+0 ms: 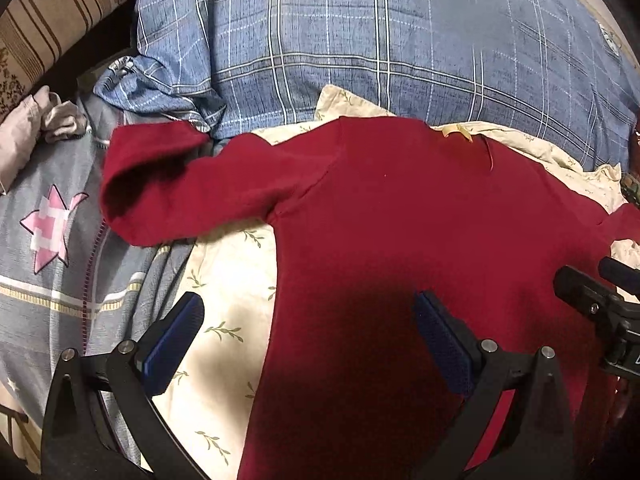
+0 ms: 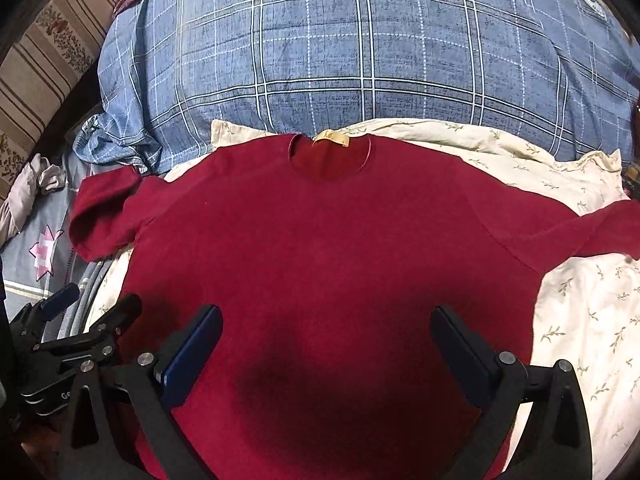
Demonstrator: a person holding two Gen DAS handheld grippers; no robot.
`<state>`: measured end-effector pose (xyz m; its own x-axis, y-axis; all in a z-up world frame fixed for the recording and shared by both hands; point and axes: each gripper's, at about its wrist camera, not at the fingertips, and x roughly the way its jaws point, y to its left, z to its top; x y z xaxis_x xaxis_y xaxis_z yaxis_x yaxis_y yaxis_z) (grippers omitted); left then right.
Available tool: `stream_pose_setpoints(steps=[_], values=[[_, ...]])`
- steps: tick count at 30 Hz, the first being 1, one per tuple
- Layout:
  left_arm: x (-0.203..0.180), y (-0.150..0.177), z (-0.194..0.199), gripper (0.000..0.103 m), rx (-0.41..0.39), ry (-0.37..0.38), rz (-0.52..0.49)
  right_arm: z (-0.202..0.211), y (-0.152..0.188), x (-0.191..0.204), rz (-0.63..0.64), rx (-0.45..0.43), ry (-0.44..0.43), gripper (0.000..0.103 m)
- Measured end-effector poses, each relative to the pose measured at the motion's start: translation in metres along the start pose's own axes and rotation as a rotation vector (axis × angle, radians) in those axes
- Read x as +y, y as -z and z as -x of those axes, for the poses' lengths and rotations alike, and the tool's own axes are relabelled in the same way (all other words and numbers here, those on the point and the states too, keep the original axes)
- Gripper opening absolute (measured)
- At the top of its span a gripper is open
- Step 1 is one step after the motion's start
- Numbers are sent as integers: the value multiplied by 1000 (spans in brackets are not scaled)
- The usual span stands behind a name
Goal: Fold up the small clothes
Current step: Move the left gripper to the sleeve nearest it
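Red knit long-sleeved top (image 2: 320, 248) lies flat, sleeves spread, on the cream leaf-print sheet (image 2: 580, 312). Left gripper (image 1: 308, 340) and right gripper (image 2: 326, 350) hover above it, jaws apart and empty. Pinch each sleeve near its cuff, then fold inward evenly

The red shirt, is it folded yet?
Not yet. The red shirt is already laid flat on the cream cloth, neck away, both sleeves spread out. The left gripper and right gripper are open above its lower part, holding nothing. Folding in the sleeves and body is all still left.
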<state>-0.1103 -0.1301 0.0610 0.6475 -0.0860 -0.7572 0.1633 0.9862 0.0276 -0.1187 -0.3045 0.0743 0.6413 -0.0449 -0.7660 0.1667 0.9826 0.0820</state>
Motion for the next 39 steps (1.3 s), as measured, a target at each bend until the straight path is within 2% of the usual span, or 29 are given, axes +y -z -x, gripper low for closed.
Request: stream_pose_setpoints(steps=[25, 33, 39], values=[[20, -8, -13, 103, 13, -21, 40, -31, -2, 5, 23, 41, 34, 103], [57, -36, -11, 103, -28, -81, 89, -35, -7, 5, 27, 42, 34, 103], [96, -62, -26, 103, -63, -201, 126, -39, -10, 9, 37, 51, 11, 103]])
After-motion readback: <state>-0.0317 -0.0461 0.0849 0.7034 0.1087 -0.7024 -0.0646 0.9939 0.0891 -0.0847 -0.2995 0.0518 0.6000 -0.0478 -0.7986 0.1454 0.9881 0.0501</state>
